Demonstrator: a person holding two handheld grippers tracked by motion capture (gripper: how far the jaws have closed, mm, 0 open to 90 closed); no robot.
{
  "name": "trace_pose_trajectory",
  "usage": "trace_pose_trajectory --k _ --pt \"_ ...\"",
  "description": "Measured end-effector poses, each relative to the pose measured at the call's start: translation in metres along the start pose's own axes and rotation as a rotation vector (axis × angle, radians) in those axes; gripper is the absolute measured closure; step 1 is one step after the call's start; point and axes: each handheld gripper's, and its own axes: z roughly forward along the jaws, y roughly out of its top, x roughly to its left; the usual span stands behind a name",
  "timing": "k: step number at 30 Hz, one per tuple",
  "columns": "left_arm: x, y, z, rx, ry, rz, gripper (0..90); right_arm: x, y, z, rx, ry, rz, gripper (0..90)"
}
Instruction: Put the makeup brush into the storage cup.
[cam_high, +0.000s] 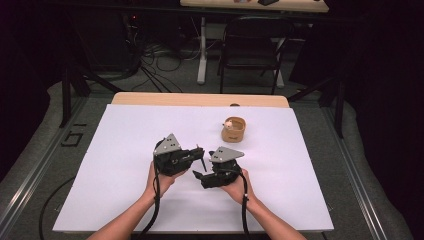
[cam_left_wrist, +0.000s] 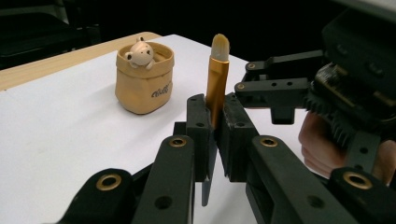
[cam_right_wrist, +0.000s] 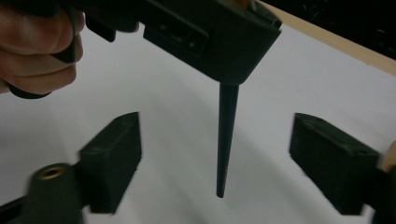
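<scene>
My left gripper (cam_high: 199, 154) (cam_left_wrist: 214, 116) is shut on a small brush (cam_left_wrist: 217, 79) with a gold ferrule, a pale bristle tip pointing up and a black tapered handle (cam_right_wrist: 226, 140) hanging down. My right gripper (cam_high: 202, 176) (cam_right_wrist: 224, 154) is open just right of it, and its two pads stand wide on either side of the handle's lower end without touching it. A tan pouch-shaped cup (cam_high: 233, 130) (cam_left_wrist: 144, 79) with a small bear figure (cam_left_wrist: 138, 53) in it stands upright beyond both grippers.
A white sheet (cam_high: 125, 165) covers the wooden table (cam_high: 200, 99). A dark chair (cam_high: 252, 45) and loose cables lie on the floor behind the table. The hand (cam_right_wrist: 32, 42) holding the left gripper is at the upper left of the right gripper view.
</scene>
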Motion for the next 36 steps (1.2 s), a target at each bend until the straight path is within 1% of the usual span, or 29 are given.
trace_pose_trajectory --k 1,2,3,4,5,6,7,8,9,13,16,18,20,21,22,23,24,25,26,27,28,29,30,31,32,33,34,36 --pt "0.000 0.000 0.000 0.001 0.000 -0.001 83.8 0.000 0.001 -0.002 0.001 -0.006 -0.003 27.9" --pt "0.000 0.000 0.000 0.000 0.002 -0.001 83.8 -0.001 0.001 -0.003 -0.010 -0.010 -0.001 32.4" --pt "0.000 0.000 0.001 -0.001 0.007 0.000 83.8 -0.001 0.002 -0.004 -0.022 -0.016 0.003 39.3" --pt "0.000 -0.001 0.001 -0.001 0.007 -0.005 83.8 -0.001 0.002 -0.005 -0.026 -0.011 0.003 44.5" --pt "0.000 -0.001 0.001 -0.004 0.016 -0.005 83.8 -0.001 0.002 -0.006 -0.031 -0.017 0.003 48.4" --pt "0.000 -0.001 0.001 -0.003 0.010 -0.009 83.8 -0.002 0.002 -0.007 -0.039 -0.017 0.004 53.6" --pt "0.000 -0.001 0.001 -0.003 0.012 -0.010 83.8 -0.003 0.003 -0.008 -0.025 -0.013 0.001 55.9" --pt "0.000 -0.001 0.001 -0.005 0.015 -0.011 83.8 -0.003 0.003 -0.009 -0.027 -0.013 0.001 59.8" --pt "0.001 -0.002 0.002 -0.007 0.009 -0.013 83.8 -0.002 0.003 -0.008 -0.048 -0.015 0.002 63.4" --pt "0.000 -0.002 0.002 -0.010 0.013 -0.014 83.8 -0.004 0.002 -0.009 -0.054 -0.010 -0.005 75.1" --pt "0.001 -0.002 0.002 -0.010 0.019 -0.017 83.7 -0.005 0.002 -0.009 -0.056 -0.014 -0.004 82.5" --pt "0.001 -0.002 0.002 -0.005 0.018 -0.019 83.6 -0.006 0.002 -0.009 -0.057 -0.012 -0.008 82.8" --pt "0.000 -0.003 0.003 0.005 0.027 -0.016 83.4 -0.005 0.001 -0.008 -0.050 -0.012 -0.010 83.3" --pt "0.001 -0.003 0.003 0.004 0.025 -0.021 83.3 -0.005 0.001 -0.007 -0.056 -0.013 -0.011 83.5" --pt "0.002 -0.003 0.003 0.006 0.016 -0.024 83.0 -0.006 0.001 -0.008 -0.043 -0.010 -0.010 83.6" --pt "0.003 -0.003 0.003 0.007 0.026 -0.024 82.6 -0.006 0.002 -0.008 -0.032 -0.005 -0.013 83.6" --pt "0.003 -0.003 0.003 0.006 0.039 -0.031 80.0 -0.005 0.002 -0.007 -0.043 -0.017 -0.015 83.6" --pt "0.004 -0.003 0.002 0.007 0.041 -0.032 75.4 -0.006 0.002 -0.008 -0.041 -0.018 -0.015 83.6" --pt "0.005 -0.003 0.001 0.009 0.039 -0.044 72.5 -0.005 0.002 -0.008 -0.039 -0.019 -0.016 83.6" --pt "0.007 -0.002 -0.002 0.019 0.049 -0.053 65.1 -0.006 0.002 -0.008 -0.036 -0.023 -0.018 83.6" --pt "0.007 -0.002 -0.003 0.024 0.054 -0.055 49.8 -0.006 0.002 -0.009 -0.033 -0.029 -0.018 83.7" --pt "0.008 -0.001 -0.006 0.025 0.068 -0.056 49.8 -0.006 0.002 -0.009 -0.033 -0.029 -0.018 83.7" --pt "0.009 -0.001 -0.010 0.019 0.086 -0.058 45.0 -0.007 0.002 -0.010 -0.030 -0.036 -0.023 83.6" --pt "0.009 -0.001 -0.014 0.028 0.103 -0.050 39.7 -0.009 0.001 -0.010 -0.029 -0.037 -0.018 83.7" --pt "0.010 -0.002 -0.018 0.030 0.118 -0.048 33.0 -0.011 0.001 -0.011 -0.026 -0.041 -0.016 83.7" --pt "0.011 -0.004 -0.022 0.030 0.128 -0.051 28.4 -0.012 0.000 -0.011 -0.023 -0.048 -0.014 83.7" --pt "0.014 -0.006 -0.026 0.044 0.129 -0.050 25.1 -0.013 0.000 -0.012 -0.024 -0.051 -0.014 83.7" --pt "0.015 -0.011 -0.031 0.073 0.172 -0.039 17.3 -0.015 -0.001 -0.013 -0.019 -0.056 -0.012 83.7"
